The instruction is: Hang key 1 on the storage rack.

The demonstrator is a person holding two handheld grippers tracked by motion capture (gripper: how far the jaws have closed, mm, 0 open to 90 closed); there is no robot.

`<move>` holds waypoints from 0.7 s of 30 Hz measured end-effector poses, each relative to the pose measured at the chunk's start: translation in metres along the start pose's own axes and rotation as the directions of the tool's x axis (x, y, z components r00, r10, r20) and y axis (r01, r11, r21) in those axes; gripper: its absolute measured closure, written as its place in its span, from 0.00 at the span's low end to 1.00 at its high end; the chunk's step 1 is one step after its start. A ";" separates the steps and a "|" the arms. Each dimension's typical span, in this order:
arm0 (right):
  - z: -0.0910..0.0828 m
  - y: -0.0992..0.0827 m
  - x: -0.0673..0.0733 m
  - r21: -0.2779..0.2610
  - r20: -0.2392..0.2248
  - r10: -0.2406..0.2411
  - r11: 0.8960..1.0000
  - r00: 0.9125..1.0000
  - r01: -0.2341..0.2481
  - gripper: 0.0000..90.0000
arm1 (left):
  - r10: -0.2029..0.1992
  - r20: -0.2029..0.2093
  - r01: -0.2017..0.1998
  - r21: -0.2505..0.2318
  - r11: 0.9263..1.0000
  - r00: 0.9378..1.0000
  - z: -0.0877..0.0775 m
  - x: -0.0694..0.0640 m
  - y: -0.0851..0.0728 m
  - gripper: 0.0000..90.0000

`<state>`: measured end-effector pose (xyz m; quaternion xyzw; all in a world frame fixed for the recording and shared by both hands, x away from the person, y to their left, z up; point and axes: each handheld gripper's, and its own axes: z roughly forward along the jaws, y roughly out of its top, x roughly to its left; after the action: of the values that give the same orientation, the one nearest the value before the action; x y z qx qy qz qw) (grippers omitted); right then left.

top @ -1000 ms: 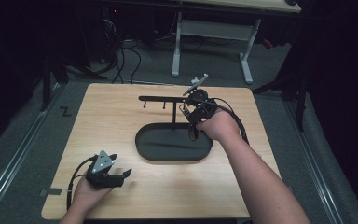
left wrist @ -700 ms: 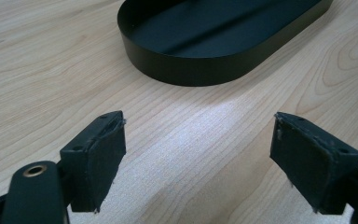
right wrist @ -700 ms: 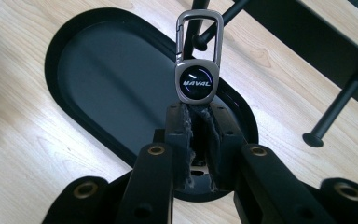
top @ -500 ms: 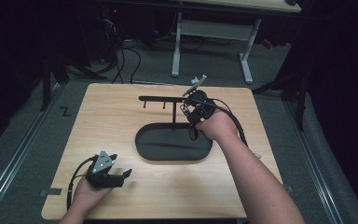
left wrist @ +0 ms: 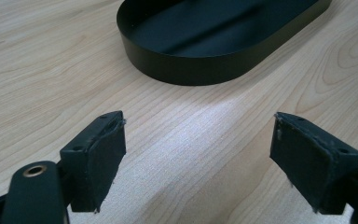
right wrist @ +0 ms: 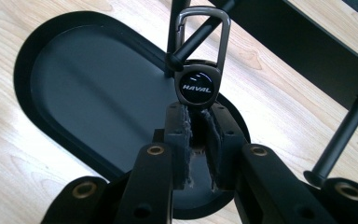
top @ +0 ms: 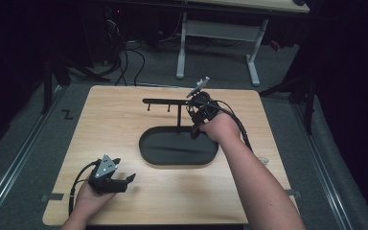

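1. Black metal makes up the stand (top: 172, 101): a post rising from the tray (top: 178, 158) with a bar across the top and short pegs hanging under it.
2. The tray is a shallow oval dish, and it sits near the middle of the pale wooden table (top: 124, 124).
3. The right gripper (top: 197, 120) is up at the right end of the bar, just over the far right edge of the tray.
4. Its jaws are pressed nearly together on the lower end of a key fob (right wrist: 196, 88), as the right gripper view shows.
5. The fob is a dark, rounded tag with the word HAVAL in white letters, topped by a grey metal clip loop (right wrist: 202, 28).
6. The loop is threaded over one peg (right wrist: 200, 37) of the stand, and the peg passes through its opening at a slant.
7. A second peg (right wrist: 342, 140) with a round knob at its tip shows to the right in that view, apart from the fob.
8. The left gripper (top: 117, 182) rests low on the table's near left part, well apart from the stand.
9. Its jaws stand wide apart with nothing between them; the left gripper view shows bare wood in the gap.
10. The near end of the tray (left wrist: 186, 70) lies just ahead of the left pads (left wrist: 100, 158).
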<state>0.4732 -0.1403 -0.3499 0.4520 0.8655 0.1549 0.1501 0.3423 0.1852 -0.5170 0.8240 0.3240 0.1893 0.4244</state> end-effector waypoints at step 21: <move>-0.007 -0.014 0.000 -0.013 -0.036 0.021 1.000 0.999 -0.022 0.83 | 0.008 0.003 -0.008 0.007 1.000 1.000 0.001 -0.001 0.000 0.21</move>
<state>0.4606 -0.1485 -0.3493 0.4575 0.8620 0.1704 0.1361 0.3422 0.1832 -0.5175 0.8271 0.3207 0.1889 0.4212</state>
